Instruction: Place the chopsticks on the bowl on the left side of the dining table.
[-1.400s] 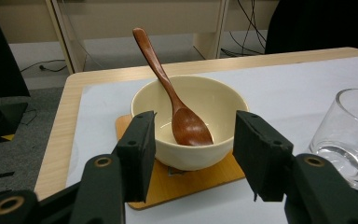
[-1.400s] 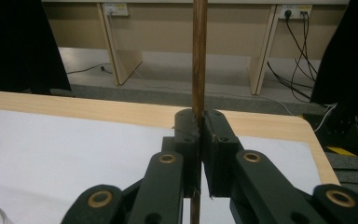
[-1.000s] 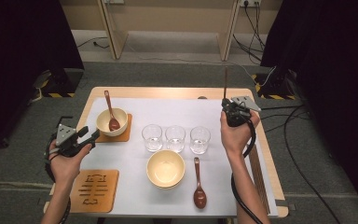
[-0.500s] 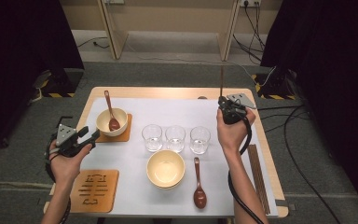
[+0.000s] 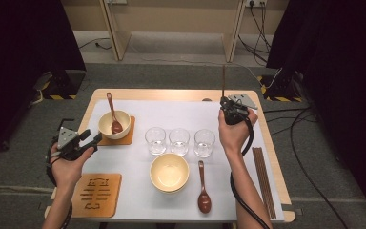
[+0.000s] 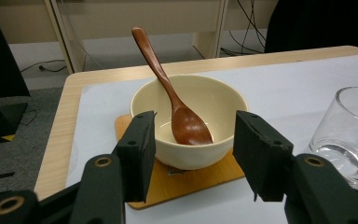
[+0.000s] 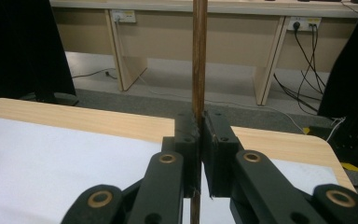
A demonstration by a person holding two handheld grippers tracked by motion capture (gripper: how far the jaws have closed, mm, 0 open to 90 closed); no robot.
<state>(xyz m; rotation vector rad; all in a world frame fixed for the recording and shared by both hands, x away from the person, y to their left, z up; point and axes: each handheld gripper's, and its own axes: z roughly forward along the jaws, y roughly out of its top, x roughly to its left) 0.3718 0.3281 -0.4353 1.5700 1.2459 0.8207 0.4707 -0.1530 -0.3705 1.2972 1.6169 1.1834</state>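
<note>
Chopstick (image 7: 199,56) clenched upright in the right tool (image 7: 199,135), above the surface's (image 5: 138,164) upper right.

Largest first: the surface, under a white sheet, carries two cream bowls (image 5: 169,172), one at lower centre and one at left on a wooden coaster with a spoon in it; three glasses (image 5: 179,141) in a row mid-frame; two wooden coasters; two brown spoons; a bundle of chopsticks (image 5: 262,179) along the right edge. At left, the left tool (image 6: 193,154) is released, jaws wide and bare, the bowl with spoon (image 6: 170,93) just beyond them.
</note>
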